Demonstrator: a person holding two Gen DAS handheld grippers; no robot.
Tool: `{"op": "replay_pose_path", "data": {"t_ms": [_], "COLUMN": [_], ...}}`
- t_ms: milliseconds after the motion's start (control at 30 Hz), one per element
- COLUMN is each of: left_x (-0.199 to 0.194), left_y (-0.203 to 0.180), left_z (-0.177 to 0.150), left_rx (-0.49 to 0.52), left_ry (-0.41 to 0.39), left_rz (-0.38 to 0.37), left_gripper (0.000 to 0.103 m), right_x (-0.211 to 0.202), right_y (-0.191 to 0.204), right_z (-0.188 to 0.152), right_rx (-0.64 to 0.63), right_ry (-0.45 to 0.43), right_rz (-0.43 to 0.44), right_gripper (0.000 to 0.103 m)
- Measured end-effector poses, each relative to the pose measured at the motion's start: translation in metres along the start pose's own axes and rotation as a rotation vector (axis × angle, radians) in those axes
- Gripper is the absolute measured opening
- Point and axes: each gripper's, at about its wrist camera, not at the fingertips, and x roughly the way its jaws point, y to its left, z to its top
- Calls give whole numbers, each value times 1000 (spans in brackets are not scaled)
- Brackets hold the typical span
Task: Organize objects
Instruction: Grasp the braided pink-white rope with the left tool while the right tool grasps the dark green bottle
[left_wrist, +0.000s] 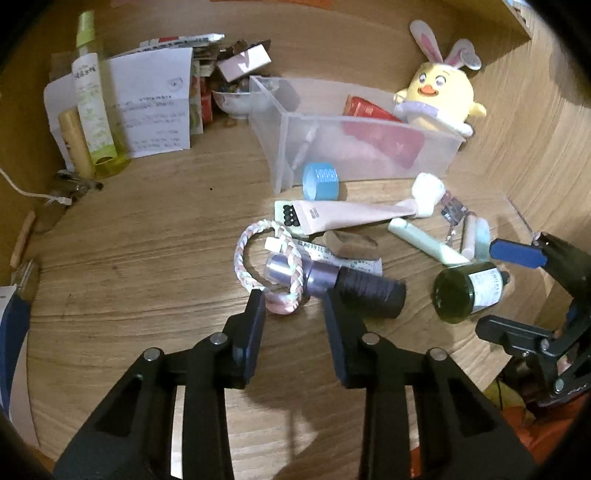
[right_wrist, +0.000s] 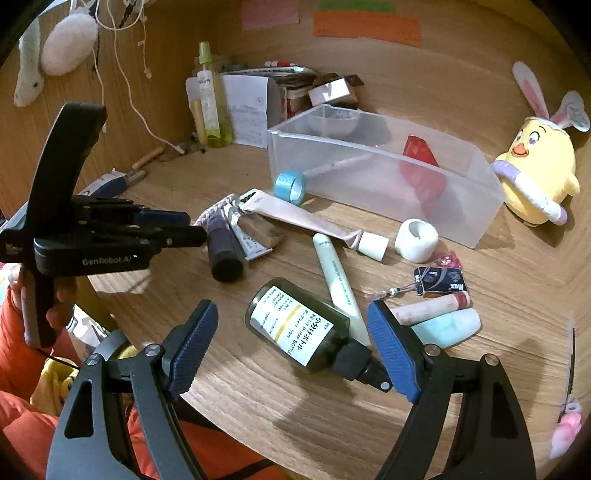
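A clear plastic bin (left_wrist: 280, 147) (right_wrist: 476, 206) stands on the wooden desk with a red packet (left_wrist: 384, 136) inside. In front of it lie a blue tape roll (left_wrist: 320, 181), a pink tube (left_wrist: 351, 218), a braided cord loop (left_wrist: 258, 266), a purple-and-black cylinder (left_wrist: 354, 284) and a dark green pump bottle (right_wrist: 299, 328) (left_wrist: 469, 291). My left gripper (left_wrist: 293, 302) is open just short of the cylinder and cord. My right gripper (right_wrist: 291, 332) is open with its fingers on either side of the green bottle, not gripping it.
A yellow chick plush (left_wrist: 439, 96) (right_wrist: 535, 173) sits right of the bin. Spray bottles (left_wrist: 90, 99), papers (left_wrist: 155, 103) and a bowl (left_wrist: 236, 101) stand at the back left. A mint tube (right_wrist: 340, 284), white tape roll (right_wrist: 415, 238) and small cosmetics (right_wrist: 443, 314) lie at the right.
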Motion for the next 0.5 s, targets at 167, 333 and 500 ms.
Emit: {"op": "replay_pose_path", "data": {"t_ms": [167,333,500], "left_x": [9,7,-5], "left_y": [8,14,13], "left_z": [3,3,5], "left_rx": [-37,-73,-74], "left_ry": [23,3,-36], "left_rz": [-13,3,18], "left_gripper": [17,16,10], "right_x": [5,4,-6], "right_y": [-1,-4,-6], "right_z": [-2,-2,0], "right_rx": [-1,13,28], "right_ry": [10,-3,-39], "right_rz": [-13,-12,-11], "right_gripper": [60,59,59]}}
